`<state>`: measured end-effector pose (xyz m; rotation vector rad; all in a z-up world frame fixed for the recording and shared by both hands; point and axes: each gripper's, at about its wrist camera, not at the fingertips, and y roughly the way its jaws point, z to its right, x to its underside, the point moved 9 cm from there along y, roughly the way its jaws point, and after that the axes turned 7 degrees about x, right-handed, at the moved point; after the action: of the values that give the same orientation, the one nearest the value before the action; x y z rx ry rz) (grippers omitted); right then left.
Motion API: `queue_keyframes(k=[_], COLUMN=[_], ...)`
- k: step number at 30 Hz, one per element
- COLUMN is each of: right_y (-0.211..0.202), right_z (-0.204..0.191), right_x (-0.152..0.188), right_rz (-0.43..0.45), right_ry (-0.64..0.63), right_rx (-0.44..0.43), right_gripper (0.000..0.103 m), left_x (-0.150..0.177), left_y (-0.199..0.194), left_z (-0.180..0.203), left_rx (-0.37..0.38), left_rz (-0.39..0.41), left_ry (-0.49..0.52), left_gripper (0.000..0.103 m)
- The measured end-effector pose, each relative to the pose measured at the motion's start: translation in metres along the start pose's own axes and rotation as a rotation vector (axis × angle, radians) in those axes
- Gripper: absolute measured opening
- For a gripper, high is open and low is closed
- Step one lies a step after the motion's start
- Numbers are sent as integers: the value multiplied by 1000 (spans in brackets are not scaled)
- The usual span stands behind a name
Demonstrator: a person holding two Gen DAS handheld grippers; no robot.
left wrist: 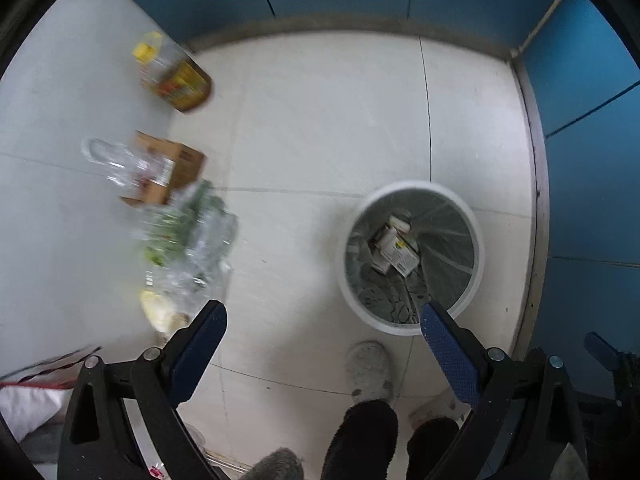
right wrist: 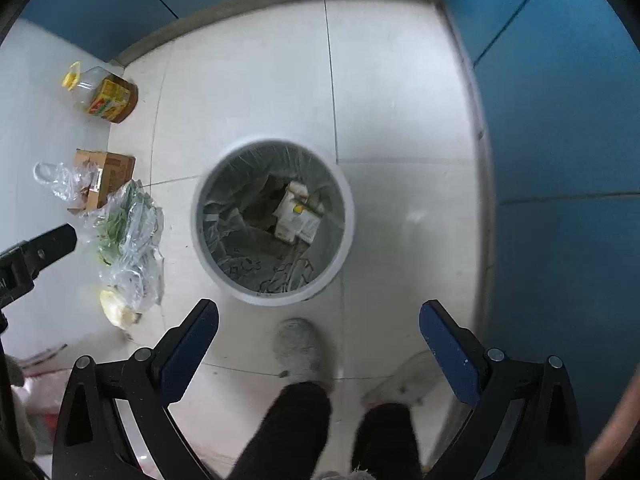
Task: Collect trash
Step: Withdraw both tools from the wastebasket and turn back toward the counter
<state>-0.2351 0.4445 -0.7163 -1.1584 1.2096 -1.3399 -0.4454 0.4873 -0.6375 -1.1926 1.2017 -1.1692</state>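
Observation:
A round white trash bin (left wrist: 476,236) (right wrist: 344,236) with a grey liner stands on the floor and holds a few small cartons (right wrist: 296,212). On the grey surface at left lie an oil bottle (right wrist: 106,94) (left wrist: 176,76), a brown cardboard box (right wrist: 114,172) (left wrist: 180,164), crumpled clear plastic bags with green scraps (right wrist: 128,236) (left wrist: 188,236) and a yellowish scrap (right wrist: 116,310). My left gripper (left wrist: 324,320) is open and empty, between the trash and the bin. My right gripper (right wrist: 318,316) is open and empty, just this side of the bin.
Blue wall panels (right wrist: 560,120) close in the back and right. The person's legs and pale slippers (right wrist: 300,348) stand below the bin. The left gripper's finger (right wrist: 48,244) shows at the left edge of the right wrist view. A white and red bag (left wrist: 28,396) lies at lower left.

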Motion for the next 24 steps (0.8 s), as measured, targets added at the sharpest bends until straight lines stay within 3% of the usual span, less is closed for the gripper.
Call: queue_keyframes(k=[6, 13, 24], right_y=[-123, -252, -385], right_z=[-8, 4, 28], right_x=[19, 47, 88], right_rz=[92, 183, 287], right_ry=[-21, -5, 27], right_rx=[4, -12, -63], right_gripper=[102, 102, 102], left_x=[21, 52, 86], left_y=[-108, -209, -305], left_z=[7, 18, 30], left_rx=[20, 58, 105], left_rz=[97, 153, 223], left_ry=[26, 60, 93], left_gripper=[99, 99, 99])
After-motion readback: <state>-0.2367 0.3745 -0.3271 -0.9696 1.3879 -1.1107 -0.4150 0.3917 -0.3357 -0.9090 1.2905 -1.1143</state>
